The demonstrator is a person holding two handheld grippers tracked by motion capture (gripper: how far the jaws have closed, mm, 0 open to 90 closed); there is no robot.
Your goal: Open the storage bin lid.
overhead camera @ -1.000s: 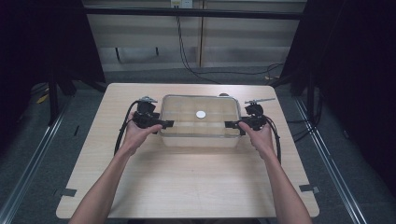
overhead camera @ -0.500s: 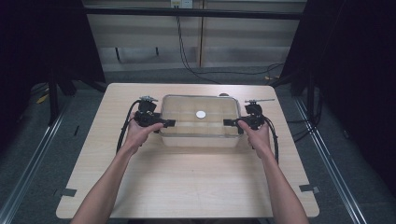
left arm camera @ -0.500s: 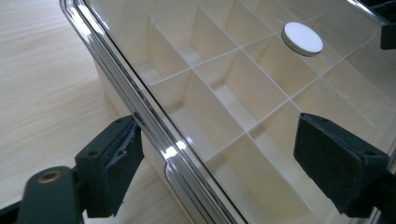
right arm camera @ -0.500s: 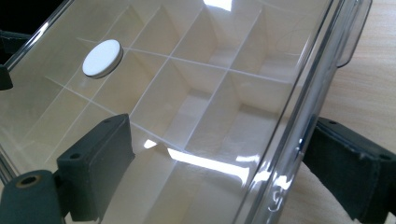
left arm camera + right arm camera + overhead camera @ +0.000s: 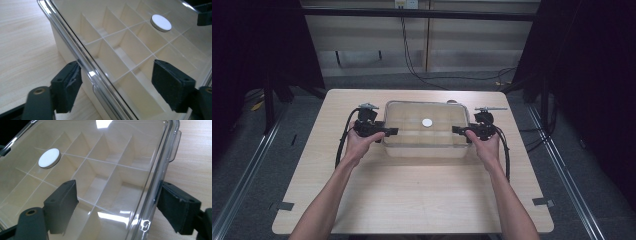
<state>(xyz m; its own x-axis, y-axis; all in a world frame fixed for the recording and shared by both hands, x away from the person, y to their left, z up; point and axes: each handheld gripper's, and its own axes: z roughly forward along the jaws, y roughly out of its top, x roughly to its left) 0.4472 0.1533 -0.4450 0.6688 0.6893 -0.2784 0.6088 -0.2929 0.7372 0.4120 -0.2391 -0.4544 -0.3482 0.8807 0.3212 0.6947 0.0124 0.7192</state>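
High view, bench: a pale wooden bench (image 5: 412, 195) stood on a grey floor, with a dark rail and cables behind it.
High view, box: a clear, lidded box (image 5: 426, 129) sat on the far middle of the bench, a white disc (image 5: 427, 122) on its lid near the centre.
High view, left claw: the left claw (image 5: 388, 131) met the box's left end, held by the left hand (image 5: 357, 145); its cable looped down the bench.
High view, right claw: the right claw (image 5: 459, 130) met the box's right end, held by the right hand (image 5: 484, 145).

Left gripper view, box: the box (image 5: 130, 50) showed white dividers forming compartments under the clear lid, with the disc (image 5: 161, 22) lying farther off.
Left gripper view, left claw: the left claw (image 5: 117, 86) was spread wide, released, one jaw outside the box wall over the bench (image 5: 22, 45), the other over the lid; the lid's rim ran between them, not pinched.

Right gripper view, box: the box (image 5: 105, 165) had a latch tab on its far edge, with the disc (image 5: 49, 158) lying on the lid.
Right gripper view, right claw: the right claw (image 5: 117, 207) was likewise released, straddling the rim, one jaw over the lid and one beside the wall above the bench (image 5: 192, 157).
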